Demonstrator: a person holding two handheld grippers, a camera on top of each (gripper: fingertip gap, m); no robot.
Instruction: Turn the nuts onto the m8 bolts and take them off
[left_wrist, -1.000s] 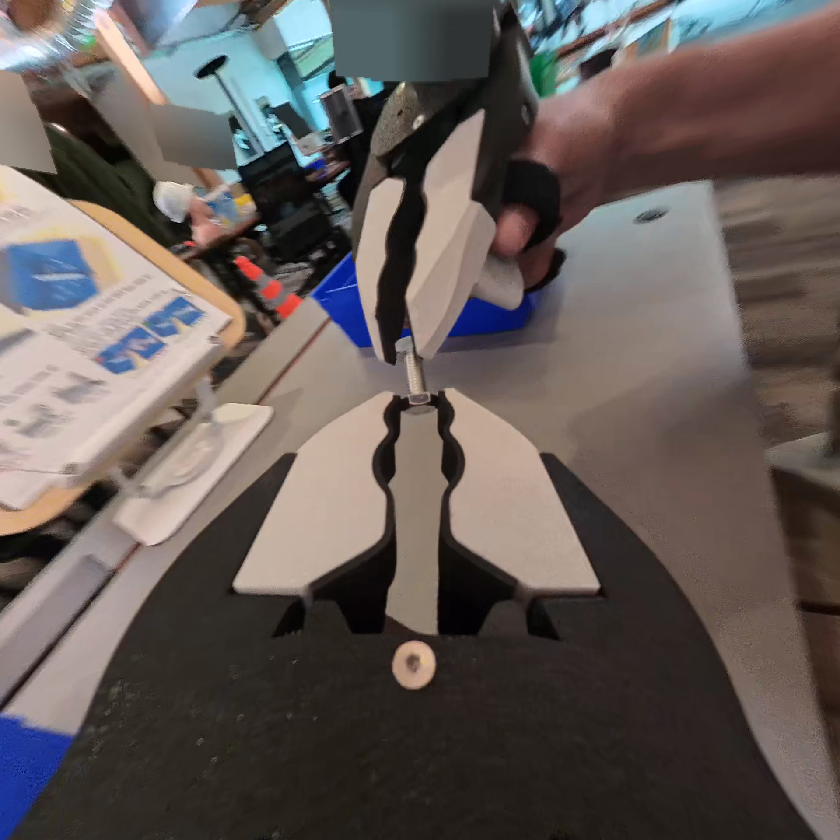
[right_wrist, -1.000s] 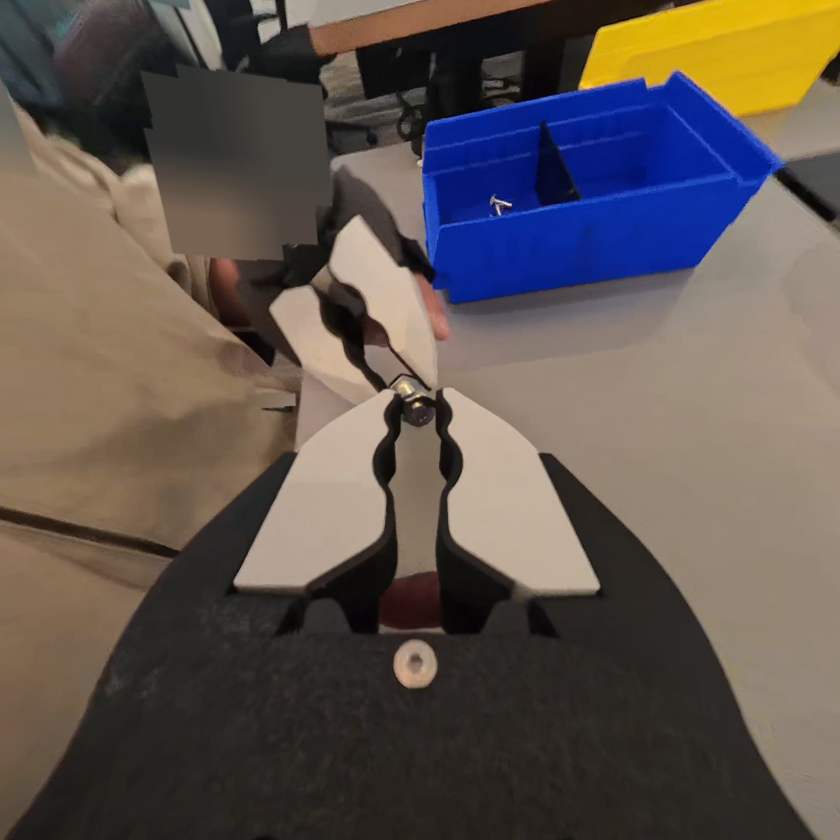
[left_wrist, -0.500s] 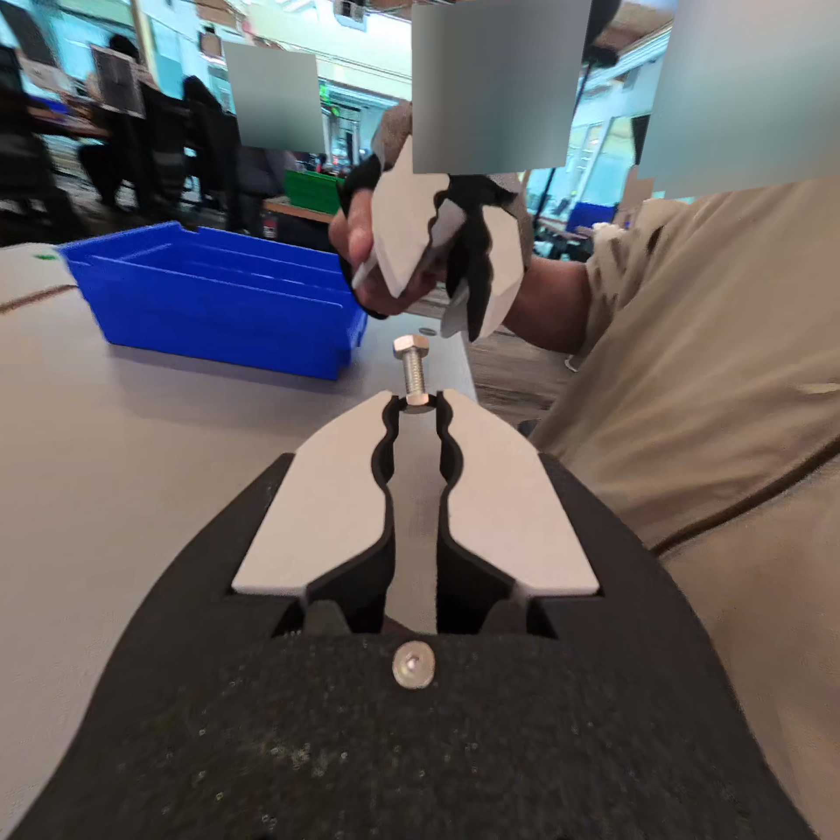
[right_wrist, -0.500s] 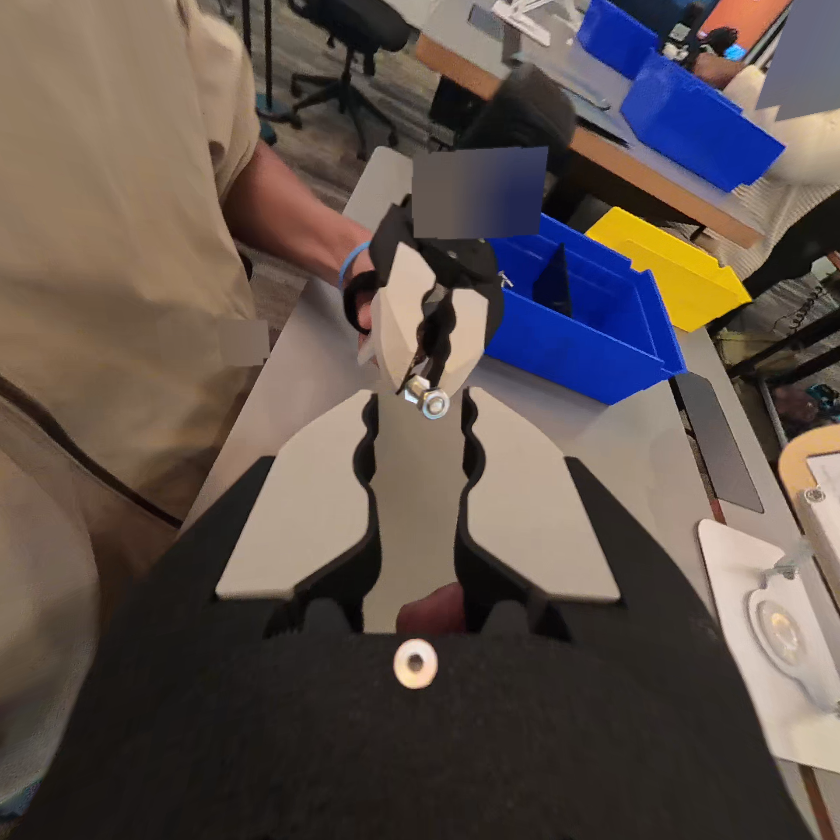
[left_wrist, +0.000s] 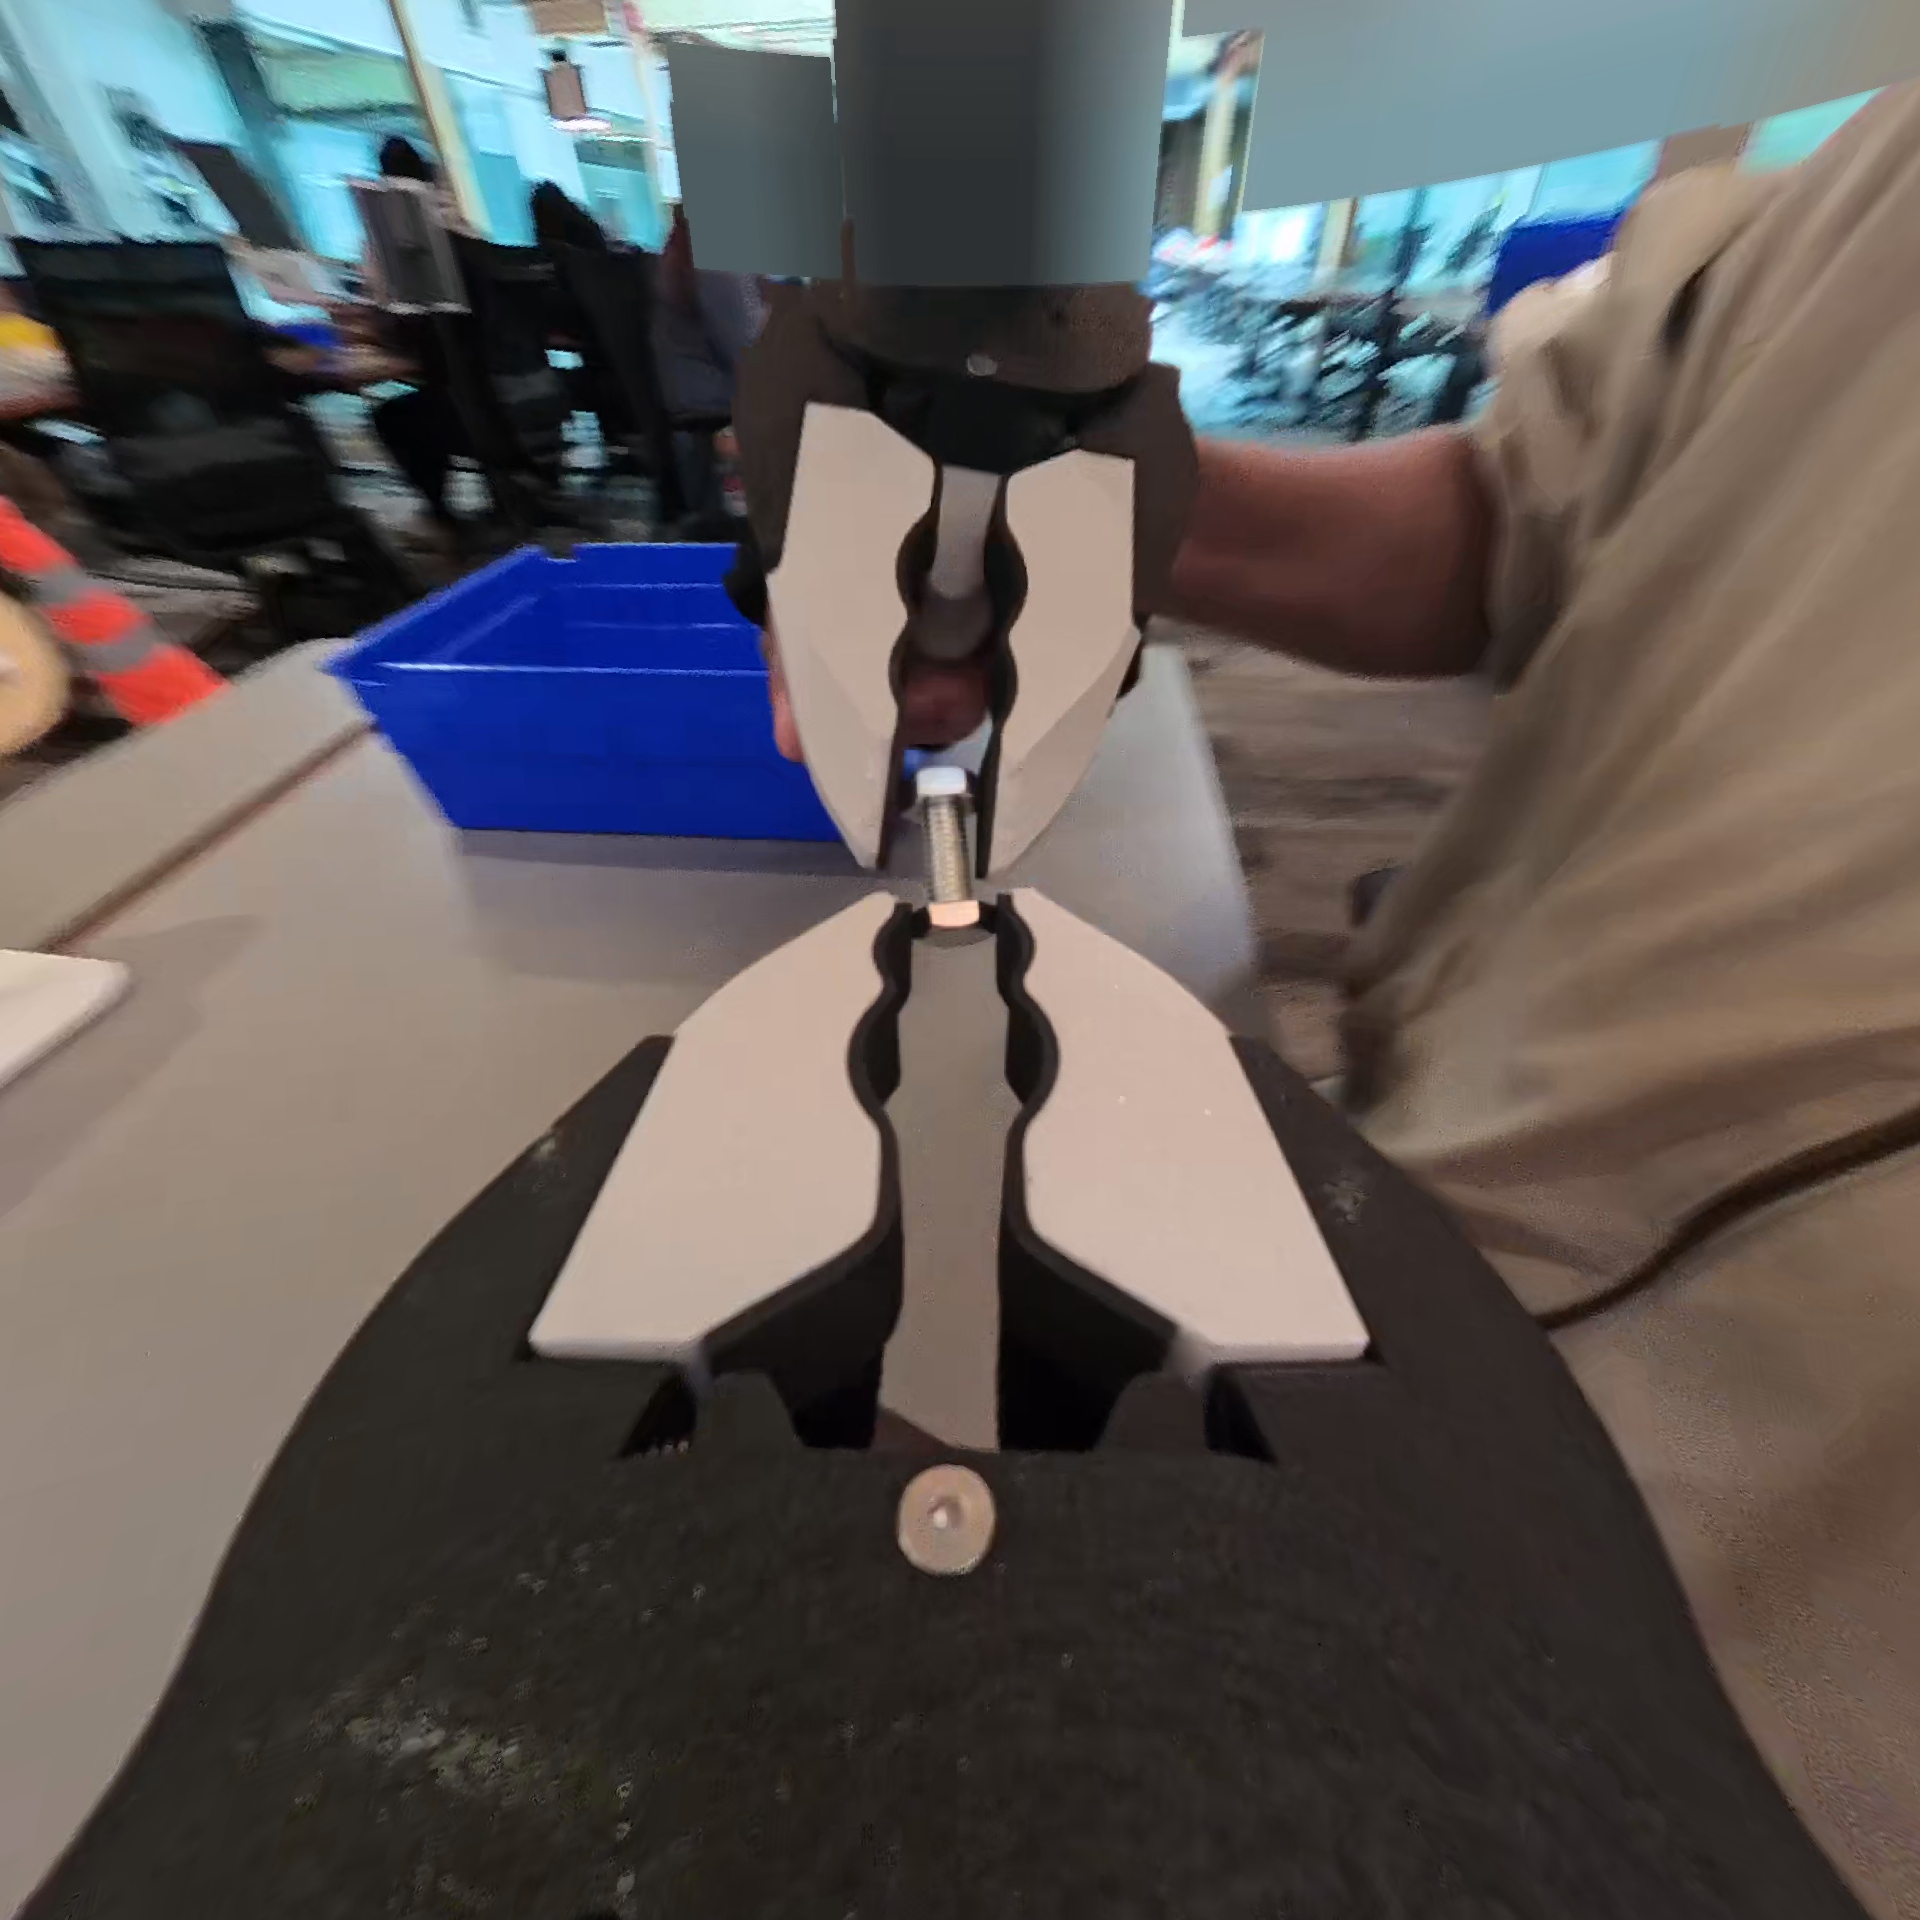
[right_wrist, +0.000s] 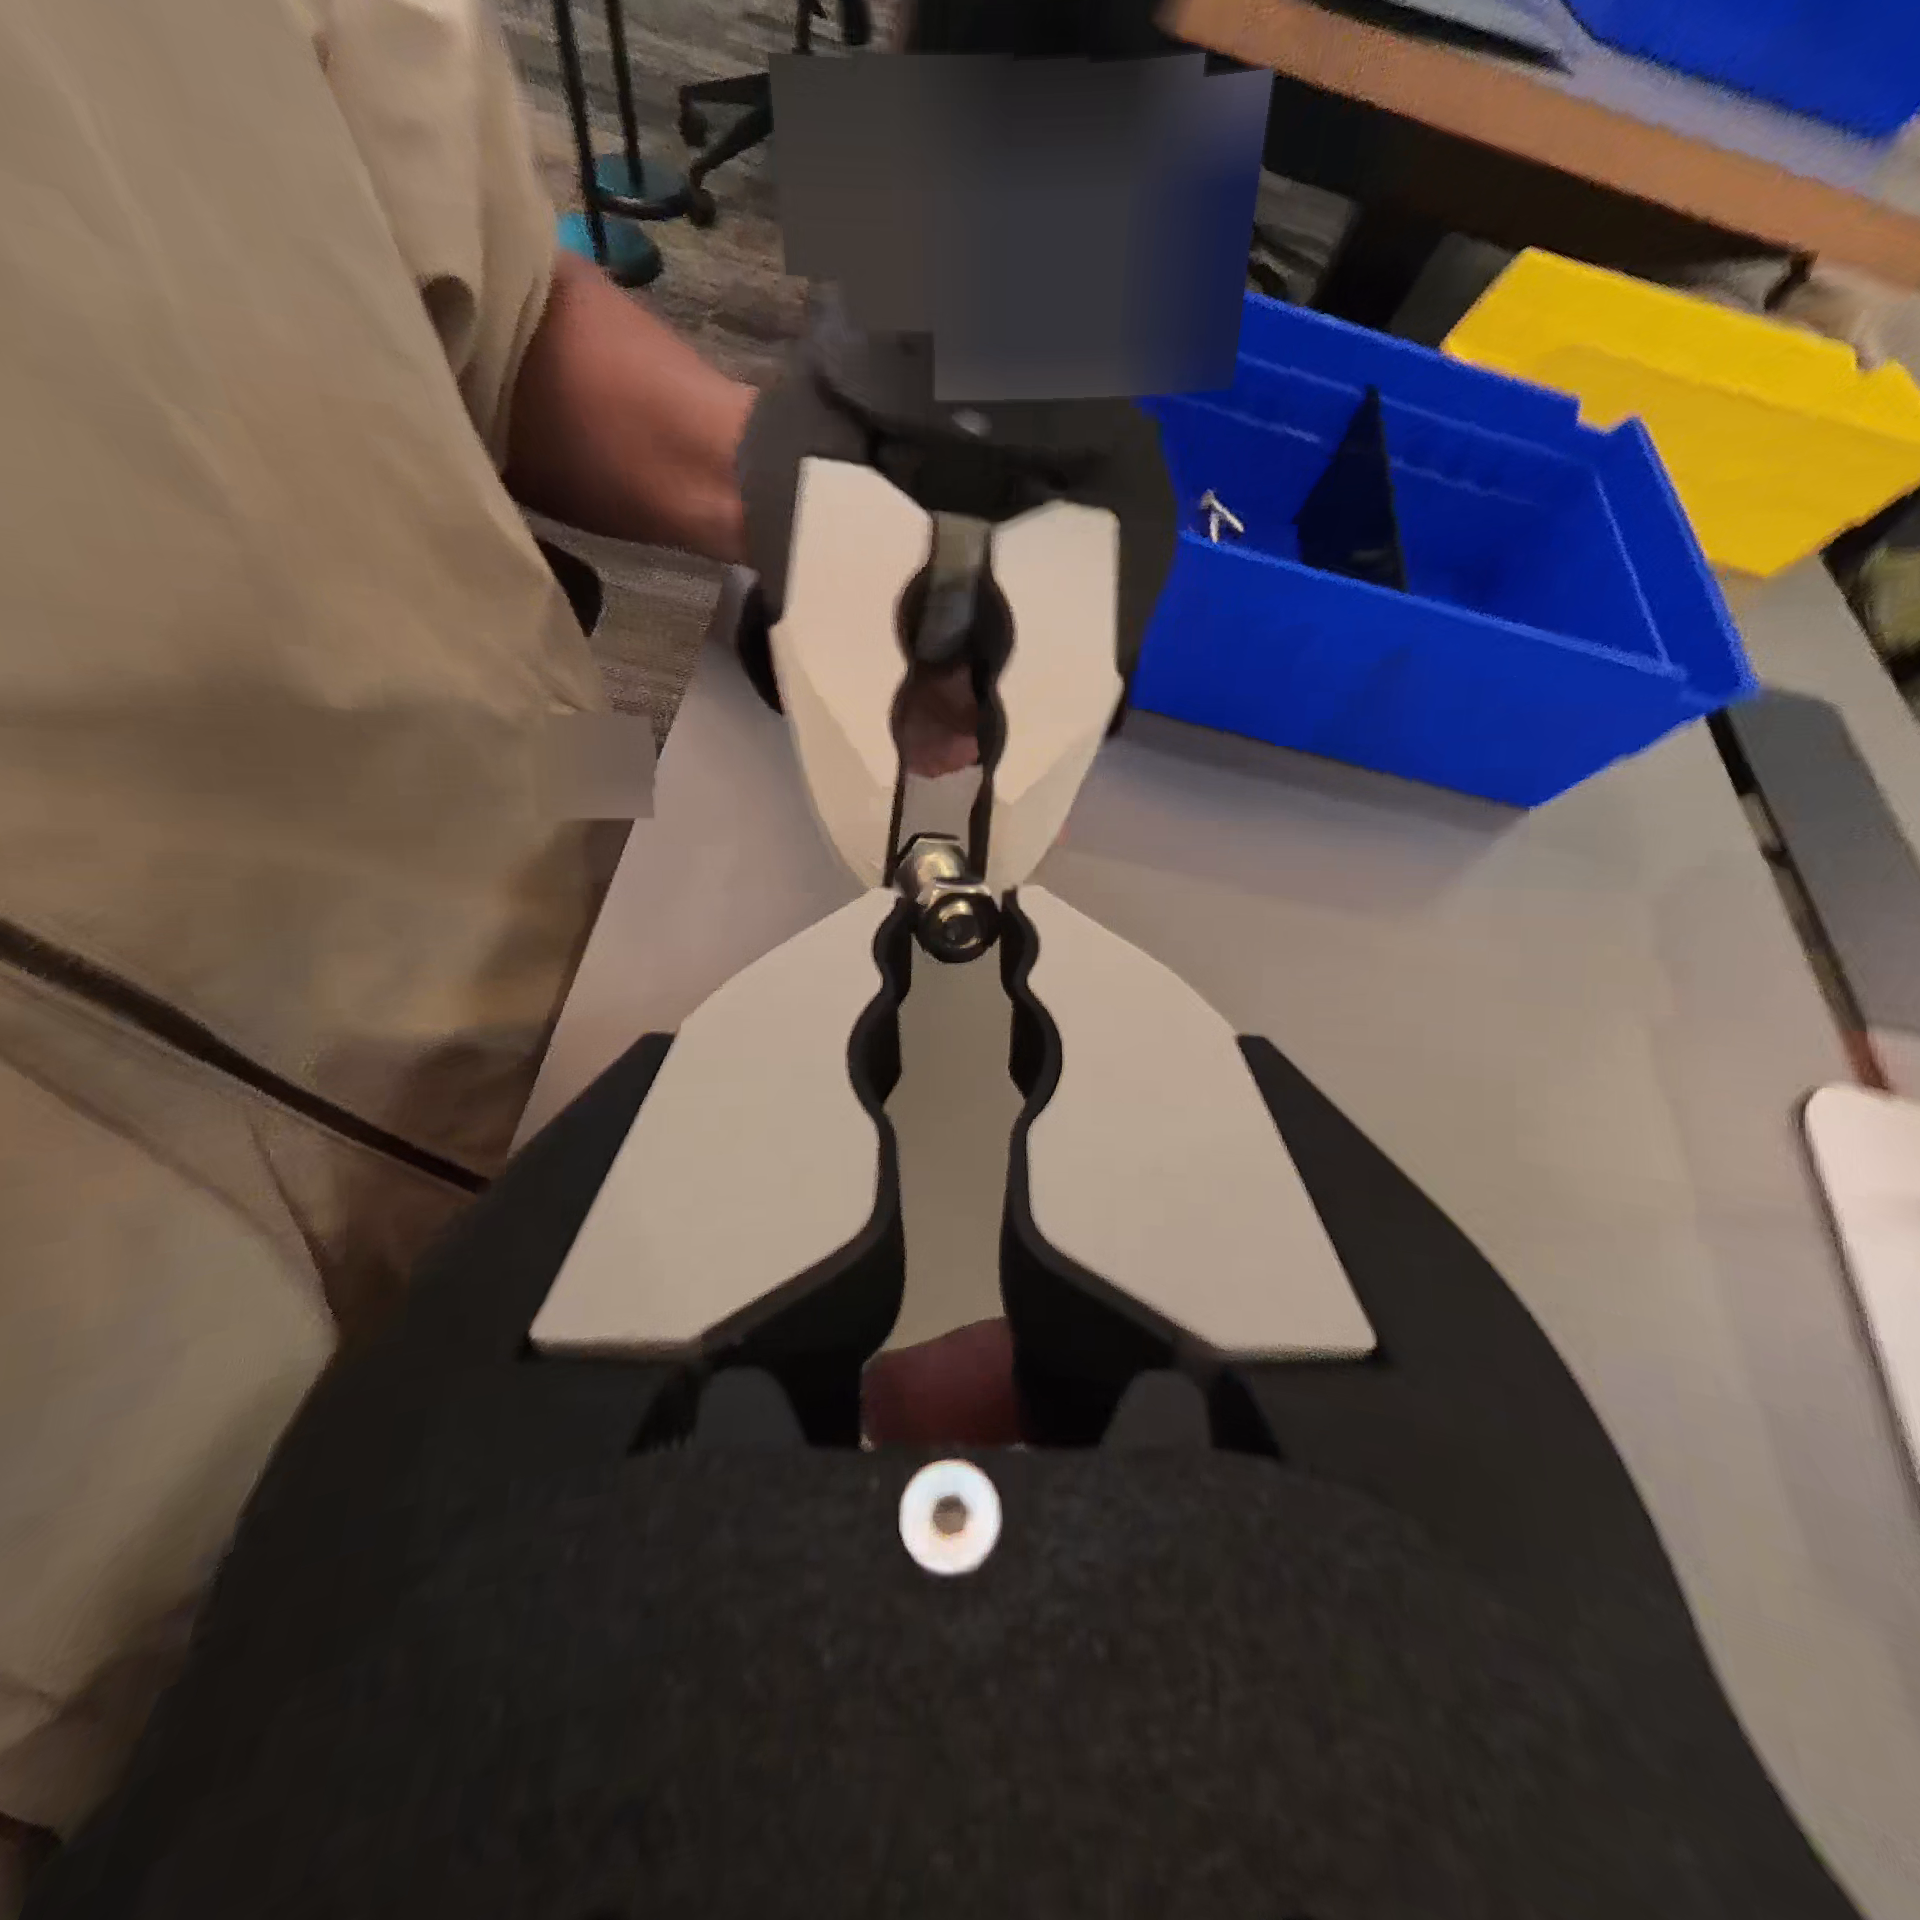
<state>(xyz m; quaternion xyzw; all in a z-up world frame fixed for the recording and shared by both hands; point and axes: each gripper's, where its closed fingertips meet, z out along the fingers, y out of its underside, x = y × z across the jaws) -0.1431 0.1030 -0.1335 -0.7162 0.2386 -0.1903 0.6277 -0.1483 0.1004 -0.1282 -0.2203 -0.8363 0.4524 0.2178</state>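
Note:
A silver M8 bolt (left_wrist: 948, 847) spans the gap between my two grippers, held above the grey table (left_wrist: 416, 987). My left gripper (left_wrist: 948, 916) is shut on the nut (left_wrist: 951, 920) at the threaded end. My right gripper (right_wrist: 951, 923) faces it tip to tip and is shut on the bolt's hex head (right_wrist: 956, 925). In the left wrist view the right gripper (left_wrist: 935, 862) comes down from above, with the bolt head (left_wrist: 943, 784) between its fingers. In the right wrist view the left gripper (right_wrist: 940, 873) holds the nut (right_wrist: 923, 860) just beyond the head.
A blue bin (right_wrist: 1455, 665) with a black divider (right_wrist: 1356, 509) and a loose bolt (right_wrist: 1218, 514) stands behind the grippers; it also shows in the left wrist view (left_wrist: 582, 727). A yellow bin (right_wrist: 1683, 416) lies farther back. A person in a beige shirt (right_wrist: 260, 727) is close beside the table.
Half a second ago my right gripper was open and clear of the bolt. It has come back tip to tip with the left gripper and closed on the bolt head. The left kept hold of the nut.

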